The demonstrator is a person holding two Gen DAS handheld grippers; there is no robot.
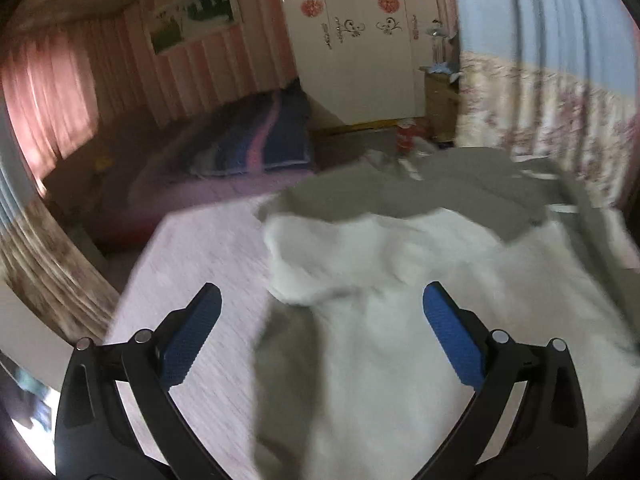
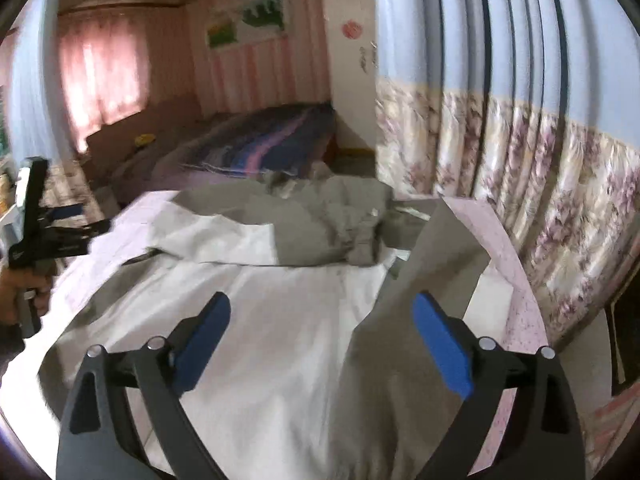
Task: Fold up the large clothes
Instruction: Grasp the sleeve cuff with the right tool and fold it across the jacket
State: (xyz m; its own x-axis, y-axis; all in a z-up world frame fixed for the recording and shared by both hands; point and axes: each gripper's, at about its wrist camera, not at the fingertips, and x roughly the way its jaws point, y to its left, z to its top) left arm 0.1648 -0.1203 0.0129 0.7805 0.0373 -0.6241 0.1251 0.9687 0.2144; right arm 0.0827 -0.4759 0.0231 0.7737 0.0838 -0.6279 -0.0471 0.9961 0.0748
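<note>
A large grey jacket with a white lining (image 1: 400,320) lies spread open on a pale pink table (image 1: 192,264). Its grey outer side bunches at the far end (image 1: 460,192). My left gripper (image 1: 322,312) is open and empty above the jacket's left edge. In the right wrist view the same jacket (image 2: 260,320) fills the table, with a grey sleeve (image 2: 424,280) running under my right gripper (image 2: 322,316), which is open and empty above it. The left gripper (image 2: 48,224) shows at the far left, held in a hand.
A flowered curtain (image 2: 540,184) hangs close along the table's right side. A bed with a striped blanket (image 1: 256,144) stands beyond the table. A white wardrobe (image 1: 360,48) and a red can (image 1: 406,138) stand at the back.
</note>
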